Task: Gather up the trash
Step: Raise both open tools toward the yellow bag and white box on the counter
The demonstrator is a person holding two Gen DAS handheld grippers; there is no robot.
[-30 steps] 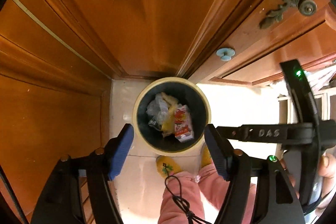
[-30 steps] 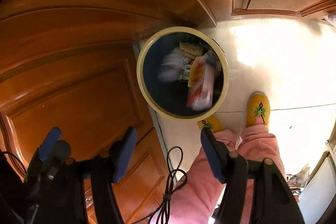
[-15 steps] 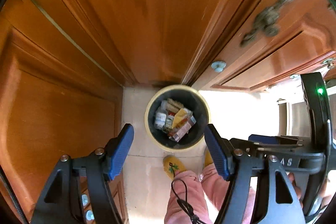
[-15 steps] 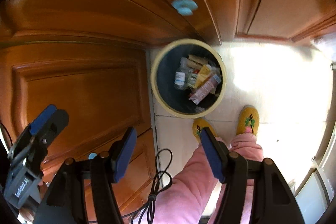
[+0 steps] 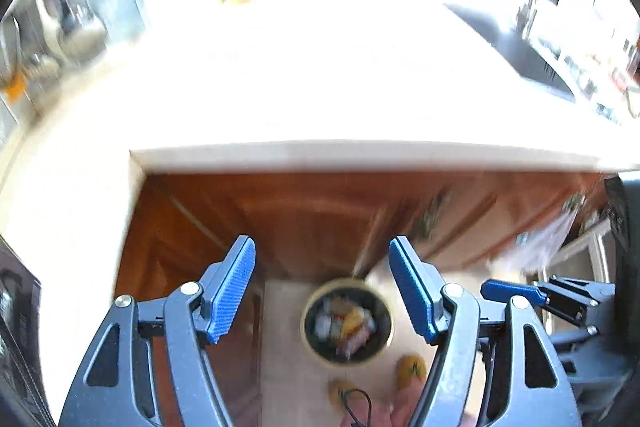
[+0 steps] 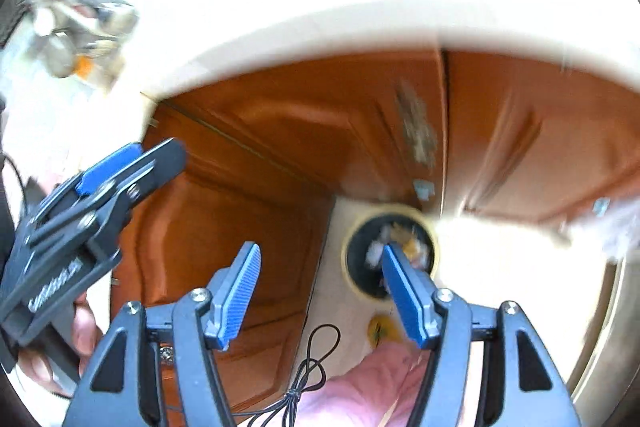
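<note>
- The left tool (image 5: pixel 322 285) stood partly open, with nothing between its blue pads (image 5: pixel 234 287).
- The right tool (image 6: pixel 320 293) stood open to a like width and likewise held nothing.
- Both tools pointed steeply down past the front edge of the counter (image 5: pixel 360 155) toward the floor.
- The trash bin (image 5: pixel 347 321), a dark round container with a pale rim, stood on the floor against the wooden cabinet doors (image 5: pixel 312 223), just below the counter's front edge.
- The trash (image 5: pixel 346 327) lay loose inside the bin; motion blur hid what the single pieces were.
- Judged by appearance, the contents were wrappers and small packaging: light, soft, crushable, and likely slippery where the film was glossy.
- A pinch across a flat fold or an edge of a piece would probably hold better than a grip on a bulging face.
- The counter top was overexposed; whether more trash lay on it could not be told.
- The person's yellow slippers (image 5: pixel 412 367) stood on the floor just beside the bin.
</note>
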